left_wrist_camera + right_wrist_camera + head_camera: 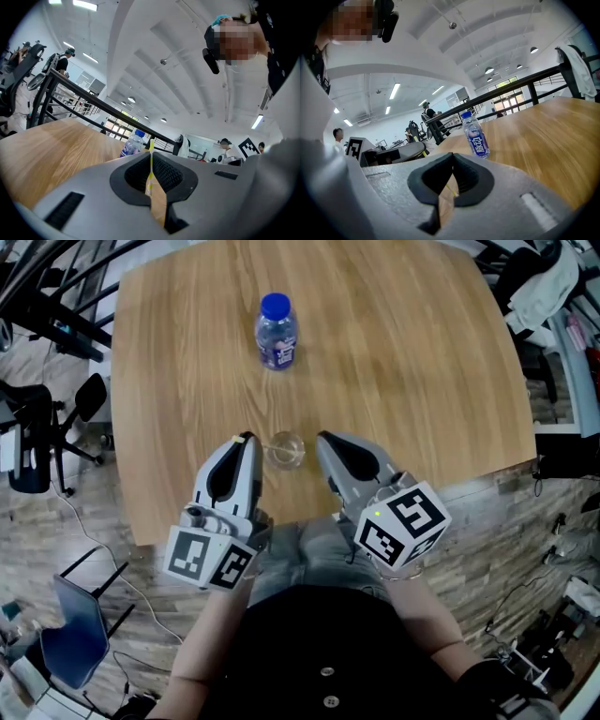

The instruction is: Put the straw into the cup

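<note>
On the near part of the wooden table (394, 352), just ahead of my two grippers, a clear cup (285, 450) stands upright, and it sits between my left gripper (246, 440) and my right gripper (323, 439), close to both tips but touched by neither as far as the head view shows. My left jaws are pressed together on a thin yellow straw (151, 157), which stands nearly upright in the grip with its upper end poking out above the dark pads (171, 173). From my right gripper view that same left gripper lies off to the side, with a bit of yellow at its tip. My right jaws are closed too, pad against pad at the front. A small yellow sliver (452, 191) shows low in the slot between them, but I cannot tell what it is or whether it is pinched. Farther out, near the middle of the table and well apart from the cup, a water bottle (277, 332) with a blue cap and blue label stands upright. My lap and dark top fill the bottom of the head view, beneath both marker cubes.
</note>
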Demonstrator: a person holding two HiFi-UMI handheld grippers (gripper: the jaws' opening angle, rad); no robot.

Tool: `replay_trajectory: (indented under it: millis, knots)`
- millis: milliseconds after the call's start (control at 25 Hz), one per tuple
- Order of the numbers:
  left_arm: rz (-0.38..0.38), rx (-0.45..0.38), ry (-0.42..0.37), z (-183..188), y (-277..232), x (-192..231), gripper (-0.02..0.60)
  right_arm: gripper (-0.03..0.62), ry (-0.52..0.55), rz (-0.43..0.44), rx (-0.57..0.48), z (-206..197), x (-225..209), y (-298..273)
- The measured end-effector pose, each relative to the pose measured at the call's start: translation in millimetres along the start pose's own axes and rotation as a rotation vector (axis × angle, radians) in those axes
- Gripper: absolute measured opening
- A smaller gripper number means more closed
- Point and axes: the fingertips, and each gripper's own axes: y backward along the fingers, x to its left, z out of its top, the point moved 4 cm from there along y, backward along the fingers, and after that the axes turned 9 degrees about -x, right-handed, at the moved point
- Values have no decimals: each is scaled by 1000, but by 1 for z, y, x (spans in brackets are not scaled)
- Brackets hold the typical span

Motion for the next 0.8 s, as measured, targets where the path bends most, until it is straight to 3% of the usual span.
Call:
replay_trajectory:
  millis: [800]
  knots:
    - [-41,73,-5,-18,-2,-4,28,-2,-2,-16,3,-2,-3,2]
